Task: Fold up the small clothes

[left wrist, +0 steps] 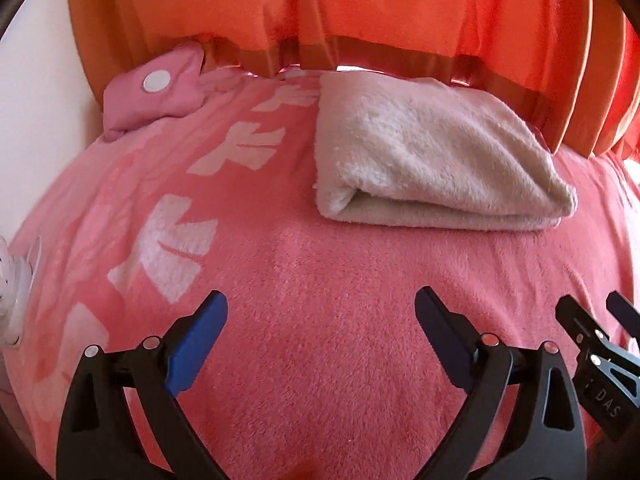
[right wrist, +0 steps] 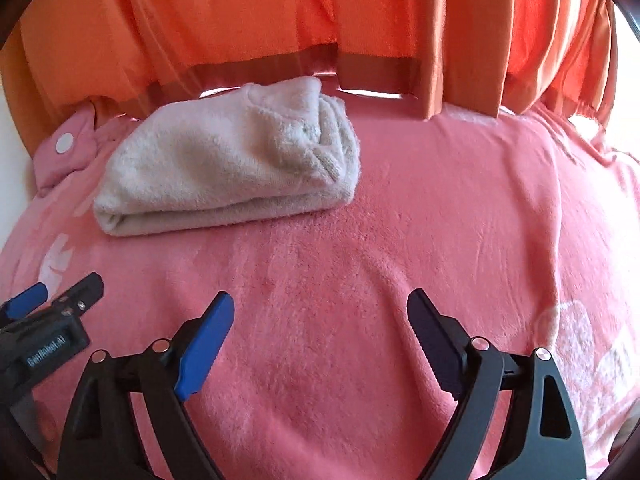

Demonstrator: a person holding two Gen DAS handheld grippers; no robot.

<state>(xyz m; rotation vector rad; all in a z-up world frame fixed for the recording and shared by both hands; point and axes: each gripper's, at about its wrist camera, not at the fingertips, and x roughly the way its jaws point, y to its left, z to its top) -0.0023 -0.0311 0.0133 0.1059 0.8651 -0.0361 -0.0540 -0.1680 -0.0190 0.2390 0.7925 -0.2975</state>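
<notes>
A folded cream fleece garment (left wrist: 432, 160) lies on the pink blanket (left wrist: 320, 264), toward the far side near the curtain. In the right wrist view the same garment (right wrist: 232, 160) sits at upper left, its layered edges facing right. My left gripper (left wrist: 320, 296) hovers over bare blanket short of the garment, jaws wide open with nothing between them. My right gripper (right wrist: 320, 296) is also open and holds nothing, apart from the garment. Each gripper shows in the other's view: the right gripper (left wrist: 591, 300) at the right edge, the left gripper (right wrist: 66, 286) at the left edge.
An orange curtain (left wrist: 360, 8) hangs behind the bed. A pink pillow with a white dot (left wrist: 156, 84) rests at the far left by a white wall (left wrist: 36, 80). White patterns (left wrist: 168, 248) mark the blanket's left part. A white object (left wrist: 12, 300) sits at the left edge.
</notes>
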